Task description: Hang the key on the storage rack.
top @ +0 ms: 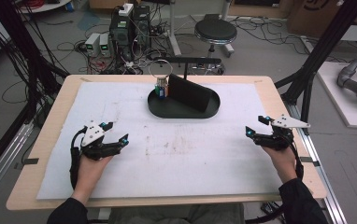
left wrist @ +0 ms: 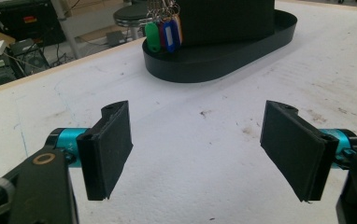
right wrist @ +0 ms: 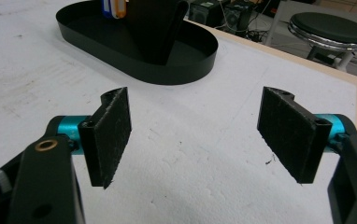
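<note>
Claw left (top: 117, 133) and claw right (top: 256, 126) both gape, empty; your key bunch (top: 161, 87) looks light, jangly; pinch its ring (top: 160, 69), far centre.

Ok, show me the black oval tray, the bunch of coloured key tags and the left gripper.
Black oval tray (top: 167, 111), high view, front rim.
Bunch of coloured key tags (left wrist: 166, 33), left gripper view, blue tag.
Left gripper (top: 116, 133), high view, between its jaws.

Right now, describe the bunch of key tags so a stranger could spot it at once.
Start at the white mat covering the table, then find the black oval tray at its far middle. At the tray's left end, beside the black wedge-shaped block, hang the key tags on wire rings: the only colourful thing there, green, blue and orange.
</note>
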The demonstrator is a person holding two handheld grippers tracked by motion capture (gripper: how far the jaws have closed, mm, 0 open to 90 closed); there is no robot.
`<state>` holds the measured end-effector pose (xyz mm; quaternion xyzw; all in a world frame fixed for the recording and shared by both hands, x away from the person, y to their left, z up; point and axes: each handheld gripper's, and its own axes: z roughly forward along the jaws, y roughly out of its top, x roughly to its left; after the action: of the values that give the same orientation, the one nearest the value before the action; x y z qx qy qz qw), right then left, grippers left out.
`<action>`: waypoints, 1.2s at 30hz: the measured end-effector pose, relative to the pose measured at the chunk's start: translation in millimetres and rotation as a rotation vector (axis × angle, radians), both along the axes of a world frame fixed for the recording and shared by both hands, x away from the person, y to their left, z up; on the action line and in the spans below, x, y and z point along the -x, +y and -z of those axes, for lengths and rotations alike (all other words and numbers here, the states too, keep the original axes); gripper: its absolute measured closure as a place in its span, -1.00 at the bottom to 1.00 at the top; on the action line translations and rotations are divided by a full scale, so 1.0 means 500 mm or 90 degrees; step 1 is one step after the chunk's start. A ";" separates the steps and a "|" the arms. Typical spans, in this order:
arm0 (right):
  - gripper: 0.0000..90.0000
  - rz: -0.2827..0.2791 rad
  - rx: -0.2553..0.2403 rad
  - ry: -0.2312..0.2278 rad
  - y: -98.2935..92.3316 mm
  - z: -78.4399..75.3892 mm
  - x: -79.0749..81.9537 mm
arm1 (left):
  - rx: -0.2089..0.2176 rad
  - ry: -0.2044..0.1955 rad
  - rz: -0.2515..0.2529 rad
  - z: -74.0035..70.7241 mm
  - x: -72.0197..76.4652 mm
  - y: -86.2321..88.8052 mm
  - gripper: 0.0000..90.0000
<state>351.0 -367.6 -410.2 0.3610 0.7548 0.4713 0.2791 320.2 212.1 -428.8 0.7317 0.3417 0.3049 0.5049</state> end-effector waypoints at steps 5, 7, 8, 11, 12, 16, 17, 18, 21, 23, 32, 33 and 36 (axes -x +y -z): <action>-0.41 0.002 0.001 0.001 -0.006 -0.001 0.004 | -0.003 -0.001 0.001 -0.001 -0.003 -0.008 -0.45; -0.41 0.004 0.002 0.002 -0.008 -0.001 0.005 | -0.010 -0.002 0.003 -0.001 -0.003 -0.011 -0.45; -0.41 0.005 0.002 0.002 -0.008 -0.001 0.005 | -0.014 -0.001 0.004 -0.001 -0.003 -0.012 -0.45; -0.42 0.004 0.003 0.002 -0.009 -0.001 0.005 | -0.018 -0.001 0.003 0.001 -0.003 -0.015 -0.45; -0.42 0.003 0.004 0.001 -0.009 0.000 0.004 | -0.022 -0.001 0.005 0.001 -0.003 -0.015 -0.45; -0.42 0.003 0.003 0.002 -0.009 0.000 0.005 | -0.024 0.000 0.004 0.001 -0.003 -0.015 -0.45; -0.42 0.003 0.003 0.002 -0.009 0.000 0.005 | -0.024 0.000 0.004 0.001 -0.003 -0.015 -0.45; -0.42 0.003 0.003 0.003 -0.009 0.000 0.004 | -0.024 0.000 0.004 0.001 -0.003 -0.015 -0.45; -0.42 0.003 0.003 0.004 -0.009 0.000 0.004 | -0.024 -0.001 0.003 0.001 -0.003 -0.013 -0.45; -0.42 0.003 0.004 0.003 -0.009 0.000 0.004 | -0.027 0.000 0.002 0.001 -0.003 -0.012 -0.45; -0.42 0.004 0.006 0.006 -0.009 0.000 0.006 | -0.026 0.004 0.002 0.002 -0.008 -0.010 -0.45; -0.42 0.004 0.005 0.007 -0.010 0.000 0.006 | -0.023 0.001 0.003 0.002 -0.008 -0.010 -0.45; -0.43 0.005 0.004 0.010 -0.010 0.001 0.005 | -0.023 -0.003 0.006 0.000 -0.008 -0.011 -0.45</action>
<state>348.4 -372.6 -410.7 0.3668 0.7571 0.4647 0.2762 324.3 206.9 -428.7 0.7414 0.3318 0.3103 0.4939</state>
